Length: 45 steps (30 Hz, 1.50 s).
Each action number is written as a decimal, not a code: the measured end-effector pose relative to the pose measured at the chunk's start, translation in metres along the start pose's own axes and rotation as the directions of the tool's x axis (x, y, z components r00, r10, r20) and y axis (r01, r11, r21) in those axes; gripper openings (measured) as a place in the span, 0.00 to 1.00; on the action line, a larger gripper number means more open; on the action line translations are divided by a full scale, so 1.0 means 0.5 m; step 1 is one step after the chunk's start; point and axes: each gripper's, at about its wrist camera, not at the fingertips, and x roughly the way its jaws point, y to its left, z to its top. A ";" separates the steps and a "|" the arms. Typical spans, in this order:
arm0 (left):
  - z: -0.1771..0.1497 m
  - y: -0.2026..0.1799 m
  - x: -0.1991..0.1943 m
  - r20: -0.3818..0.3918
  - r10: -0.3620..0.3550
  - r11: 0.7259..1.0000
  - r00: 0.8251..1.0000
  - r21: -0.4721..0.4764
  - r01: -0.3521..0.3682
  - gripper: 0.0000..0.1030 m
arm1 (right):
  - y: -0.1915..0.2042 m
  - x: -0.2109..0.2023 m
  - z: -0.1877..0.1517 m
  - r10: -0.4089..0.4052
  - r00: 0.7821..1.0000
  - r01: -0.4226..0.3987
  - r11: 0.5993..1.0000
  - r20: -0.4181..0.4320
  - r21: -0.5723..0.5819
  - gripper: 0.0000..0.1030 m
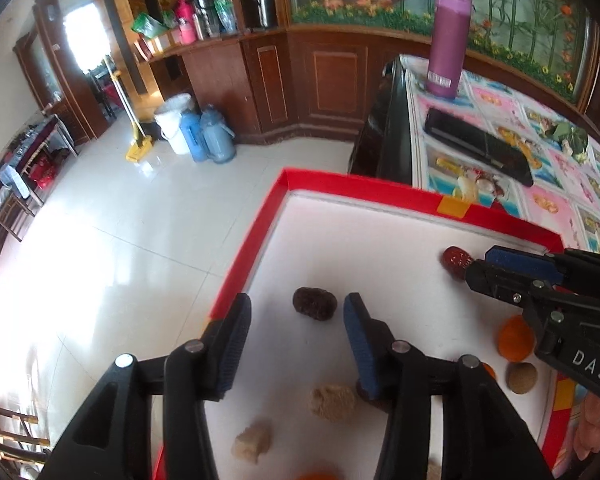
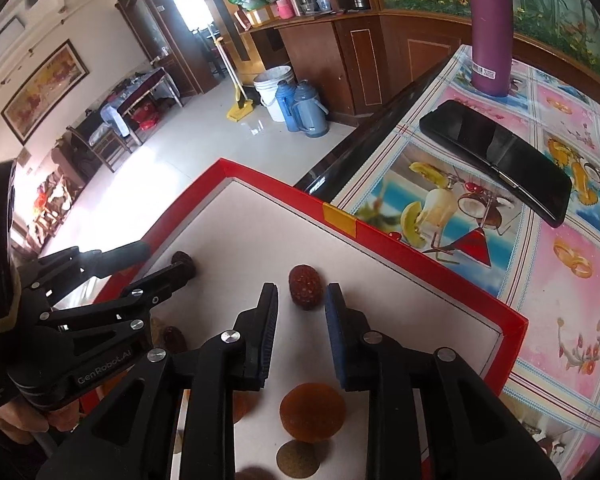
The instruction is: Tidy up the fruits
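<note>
A white board with a red rim (image 1: 260,236) (image 2: 420,264) lies on the table. My left gripper (image 1: 296,312) is open, with a dark wrinkled date (image 1: 315,304) lying between its fingertips. My right gripper (image 2: 302,304) is open around a red date (image 2: 305,286), which also shows in the left wrist view (image 1: 454,260). An orange fruit (image 2: 312,412) lies below the right fingers. Two tan lumps (image 1: 332,402) (image 1: 251,444), a brown ball (image 1: 521,377) and an orange fruit (image 1: 514,338) lie on the board. The left gripper (image 2: 168,266) shows at the left of the right wrist view.
A black phone (image 2: 496,158) and a purple bottle (image 2: 490,28) stand on the patterned tablecloth (image 2: 572,300) behind the board. The board's far left corner overhangs the tiled floor (image 1: 120,240). Blue flasks (image 1: 212,136) and a white bucket stand on the floor.
</note>
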 end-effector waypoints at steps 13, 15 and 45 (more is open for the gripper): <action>-0.076 -0.031 -0.267 0.328 0.080 0.997 0.941 -0.012 -0.080 0.77 | 0.075 -0.184 -0.066 0.003 0.985 0.005 0.999 0.173 -0.045 0.28; -0.092 -0.038 -0.302 0.360 0.080 0.997 0.929 -0.012 -0.081 0.80 | 0.088 -0.214 -0.081 0.000 0.980 0.011 0.998 0.198 -0.056 0.28; -0.354 -0.069 -0.537 0.534 0.160 0.986 0.830 -0.126 -0.108 1.00 | 0.142 -0.517 -0.442 -0.132 0.744 0.128 0.990 0.655 0.053 0.85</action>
